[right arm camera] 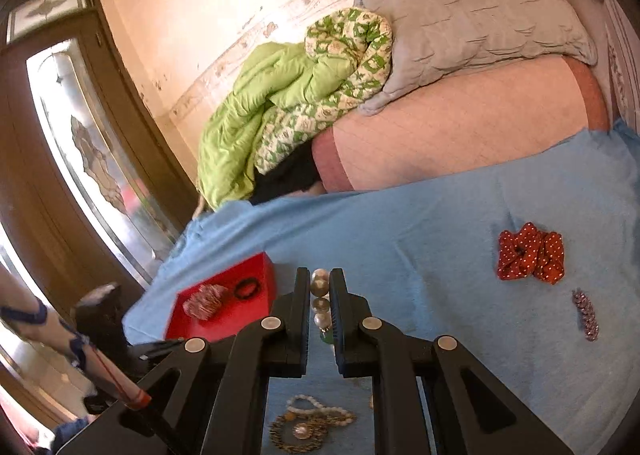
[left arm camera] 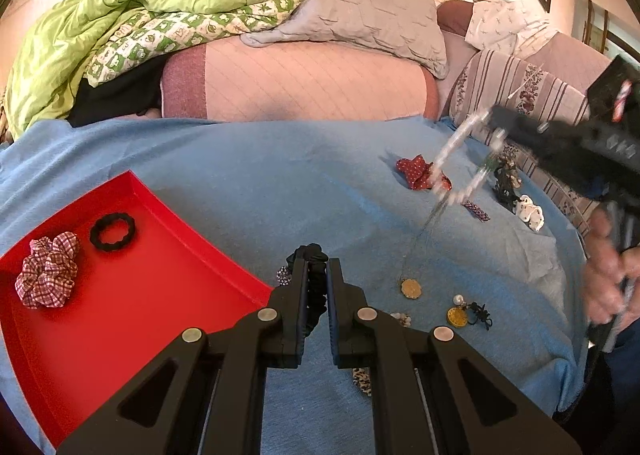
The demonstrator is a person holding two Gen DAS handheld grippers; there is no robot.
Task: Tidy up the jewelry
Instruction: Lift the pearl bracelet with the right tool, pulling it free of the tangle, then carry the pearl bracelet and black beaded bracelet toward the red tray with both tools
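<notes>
Left wrist view: left tool (left arm camera: 317, 275) pinches a black scrunchie (left arm camera: 312, 255), half hidden; right tool (right arm camera: 320, 295) pinches pearls (right arm camera: 321, 303).

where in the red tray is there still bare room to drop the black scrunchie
The red tray is bare across its near half and right side. Only its far left corner is taken, by the plaid scrunchie and black hair tie. The blue cloth right of the left gripper is crowded.

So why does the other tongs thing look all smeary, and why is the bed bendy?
Left wrist view: the right tongs are motion-blurred, its pearl necklace streaked. Both views: the fisheye lens curves the blue cloth. Right wrist view: sharp nearby, glare on the door glass.
</notes>
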